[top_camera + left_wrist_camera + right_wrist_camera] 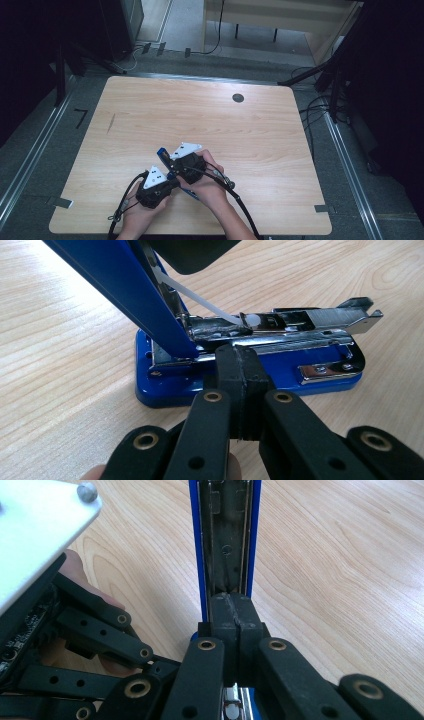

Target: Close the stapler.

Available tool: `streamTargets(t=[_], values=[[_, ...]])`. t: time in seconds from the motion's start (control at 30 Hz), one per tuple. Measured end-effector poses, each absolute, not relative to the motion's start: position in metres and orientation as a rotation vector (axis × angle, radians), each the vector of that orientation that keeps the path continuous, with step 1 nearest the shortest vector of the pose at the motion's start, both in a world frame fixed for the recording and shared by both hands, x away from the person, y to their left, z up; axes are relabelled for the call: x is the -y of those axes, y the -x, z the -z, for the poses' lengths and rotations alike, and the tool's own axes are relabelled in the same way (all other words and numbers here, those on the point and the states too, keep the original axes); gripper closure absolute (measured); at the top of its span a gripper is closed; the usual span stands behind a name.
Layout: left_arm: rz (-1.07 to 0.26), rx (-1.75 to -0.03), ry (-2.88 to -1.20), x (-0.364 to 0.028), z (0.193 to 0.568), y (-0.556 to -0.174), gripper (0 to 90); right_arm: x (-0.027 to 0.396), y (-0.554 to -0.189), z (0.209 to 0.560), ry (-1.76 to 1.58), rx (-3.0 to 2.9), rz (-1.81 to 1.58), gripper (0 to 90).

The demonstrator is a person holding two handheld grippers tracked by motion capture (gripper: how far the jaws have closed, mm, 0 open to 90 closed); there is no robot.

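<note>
A blue stapler (162,153) lies near the table's front edge with its lid swung up. In the left gripper view its blue base (165,387) rests flat, the bare metal magazine (305,322) points right and the lid (125,285) rises to the upper left. My left gripper (242,357) is shut with nothing between its jaws, its tip against the magazine's side. My right gripper (234,607) is shut too, its tip against the hollow underside of the raised lid (227,530). In the high view both grippers, left (174,182) and right (171,167), meet at the stapler.
The wooden table (225,125) has a small dark round hole (238,98) at the back right. Tape tabs mark its front corners (62,202). Cables trail from both grippers toward the front edge. Dark stands and floor cables ring the table.
</note>
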State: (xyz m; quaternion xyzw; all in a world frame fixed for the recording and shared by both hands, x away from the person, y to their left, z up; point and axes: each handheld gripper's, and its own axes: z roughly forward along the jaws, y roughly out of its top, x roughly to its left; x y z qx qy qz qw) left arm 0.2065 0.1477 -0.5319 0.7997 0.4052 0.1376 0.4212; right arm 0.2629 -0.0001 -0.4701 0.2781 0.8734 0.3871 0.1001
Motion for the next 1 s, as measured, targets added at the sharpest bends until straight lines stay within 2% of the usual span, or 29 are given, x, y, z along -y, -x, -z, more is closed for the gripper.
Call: streamTargets(t=[1.0], values=[[-0.329, -0.989, -2.019, -0.147, 0.532, -0.207, 90.0, 0.011, -0.254, 0.465, -0.823, -2.553, -1.163, 90.0]])
